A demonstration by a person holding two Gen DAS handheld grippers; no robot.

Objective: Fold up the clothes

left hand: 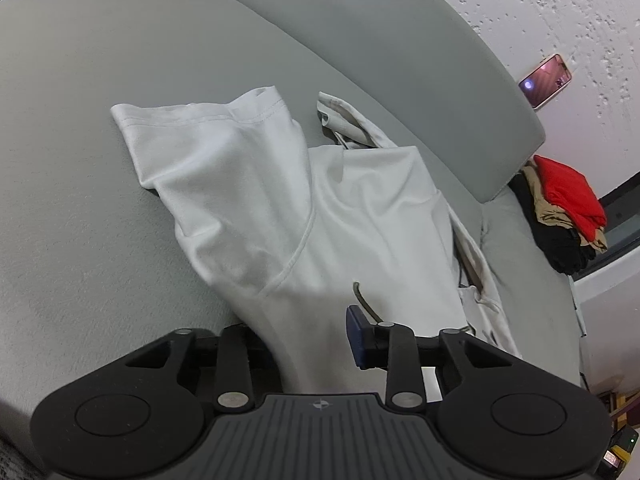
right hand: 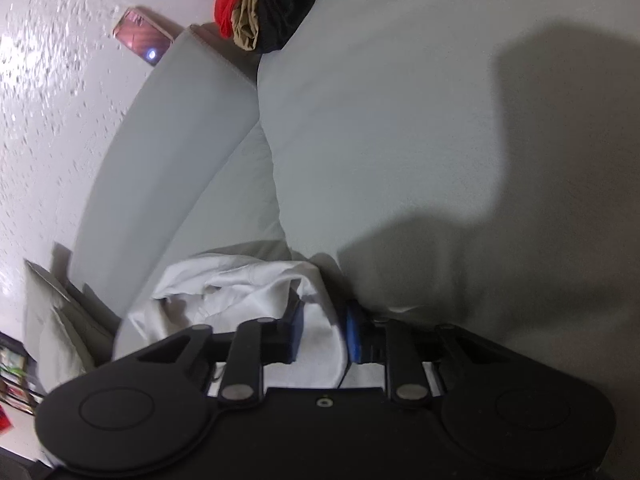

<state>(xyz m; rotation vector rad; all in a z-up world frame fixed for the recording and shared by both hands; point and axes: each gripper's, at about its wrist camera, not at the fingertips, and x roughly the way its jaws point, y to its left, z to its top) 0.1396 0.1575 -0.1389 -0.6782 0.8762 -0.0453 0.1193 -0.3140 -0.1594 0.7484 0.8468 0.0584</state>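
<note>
**Both tongs pinch the white garment on the grey sofa**

The left gripper [left hand: 312,340] has its fingers drawn in on a fold of the white shirt [left hand: 320,208], which rises between them from the sofa seat [left hand: 80,184]. Only its right blue pad [left hand: 358,336] shows; the other finger is hidden behind the cloth. Ahead of this gripper the shirt spreads away over the seat, one sleeve [left hand: 208,140] lying ahead and to the left with its hemmed cuff farthest off. A beige-edged part of the garment, or a second piece, trails ahead and to the right; which it is cannot be told. Farther ahead stands the back cushion [left hand: 400,60], and a phone [left hand: 545,80] with a lit screen leans on the speckled wall [left hand: 540,0] just above it. Well off to the right lies a stack of folded clothes [left hand: 568,216], red on top of tan and black.

The right gripper [right hand: 322,332] is clamped on a bunched white part of the shirt [right hand: 248,284], cloth squeezed between its two blue pads [right hand: 354,332]. The rest of the bunch heaps ahead and to its left. Straight ahead stretches bare grey seat [right hand: 400,140], crossed by dark shadows; the folded stack [right hand: 256,8] sits far ahead, the phone [right hand: 144,36] ahead-left on the wall.
</note>
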